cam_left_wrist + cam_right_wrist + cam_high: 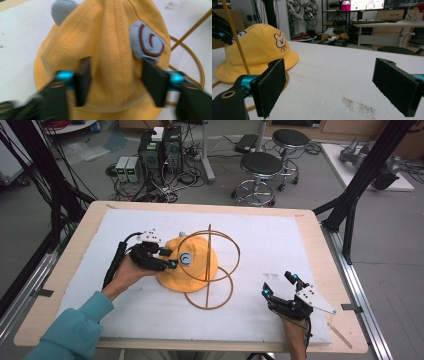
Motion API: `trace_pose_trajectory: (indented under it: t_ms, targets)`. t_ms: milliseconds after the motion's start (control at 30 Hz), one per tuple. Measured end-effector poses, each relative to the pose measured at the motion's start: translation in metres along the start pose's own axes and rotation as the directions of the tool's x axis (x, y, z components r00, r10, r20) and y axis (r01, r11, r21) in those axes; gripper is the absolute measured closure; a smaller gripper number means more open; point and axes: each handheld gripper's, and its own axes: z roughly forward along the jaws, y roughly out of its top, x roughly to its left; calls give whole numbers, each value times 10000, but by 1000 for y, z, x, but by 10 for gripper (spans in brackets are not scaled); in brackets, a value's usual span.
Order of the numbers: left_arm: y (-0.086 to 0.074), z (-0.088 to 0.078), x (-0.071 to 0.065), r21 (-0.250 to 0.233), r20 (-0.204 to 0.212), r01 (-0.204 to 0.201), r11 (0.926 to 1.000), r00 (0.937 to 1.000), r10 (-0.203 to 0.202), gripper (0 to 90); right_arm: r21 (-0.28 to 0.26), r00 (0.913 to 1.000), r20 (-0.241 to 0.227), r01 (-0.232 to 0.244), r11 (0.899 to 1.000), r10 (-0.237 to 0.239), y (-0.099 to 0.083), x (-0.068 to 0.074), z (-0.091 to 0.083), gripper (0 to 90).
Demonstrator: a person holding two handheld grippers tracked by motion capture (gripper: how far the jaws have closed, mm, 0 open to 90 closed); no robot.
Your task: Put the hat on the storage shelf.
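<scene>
Yellow hat (pixel 192 265) — grey ear patches, brown bear face — on white mat (pixel 280 250).

A pale wooden table (pixel 310 227) carries a white foam mat (pixel 270 245) across nearly all of its top. On the mat I see a yellow bucket hat (pixel 196 270) lying brim down, its crown between the left gripper's (pixel 116 80) black jaws. A thin brass-coloured wire hoop stand (pixel 212 292) rests on the mat beside and over the hat, beyond those jaws. Ahead of the right gripper's (pixel 334 87) wide-apart jaws I see bare mat with a small dark smudge (pixel 359 106).
</scene>
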Motion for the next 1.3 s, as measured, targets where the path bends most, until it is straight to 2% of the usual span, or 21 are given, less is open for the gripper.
trace_pose_trajectory:
  t_ms: [33, 67, 167, 267, 500, 667, 800, 967, 1300]
  targets:
    - [-1, 1, 0, -10, 70, 6, 10000, 10000, -6, 596, -4, 10000, 1, -11, 10000, 11, 0, 0, 0, 107]
    - [-2, 2, 1, -42, 167, 70, 10000, 9998, -69, 691, -2, 10000, 5, -7, 10000, 7, 0, 0, 0, 107]
    - [-4, 3, 5, -140, 265, 289, 9995, 9992, -285, 854, 4, 10000, 18, -36, 10000, 36, 0, 0, 0, 107]
    - [-4, 4, 3, -122, 85, 290, 9995, 9995, -289, 870, 14, 9999, 26, -102, 9999, 102, 0, 0, 0, 107]
    - [-2, -1, 0, -112, -116, -95, 9999, 9999, 93, 875, -1, 9999, 21, -119, 9999, 119, 0, 0, -1, 107]
    - [-2, -8, 1, -217, -163, -22, 9998, 9999, 18, 875, -44, 10000, 34, -53, 10000, 53, 0, 0, -1, 107]
    - [-2, -24, 5, -387, -383, 22, 9992, 9993, -37, 875, -43, 9999, 34, -156, 9999, 156, 0, 0, -1, 107]
    - [-5, -53, 12, -826, -798, 361, 9959, 9959, -427, 875, -41, 9999, 23, -148, 9999, 148, 0, 0, -1, 107]
    - [2, -115, 21, -1592, -1708, 425, 9863, 9828, -699, 875, -10, 10000, 9, -92, 10000, 92, 0, 1, -1, 107]
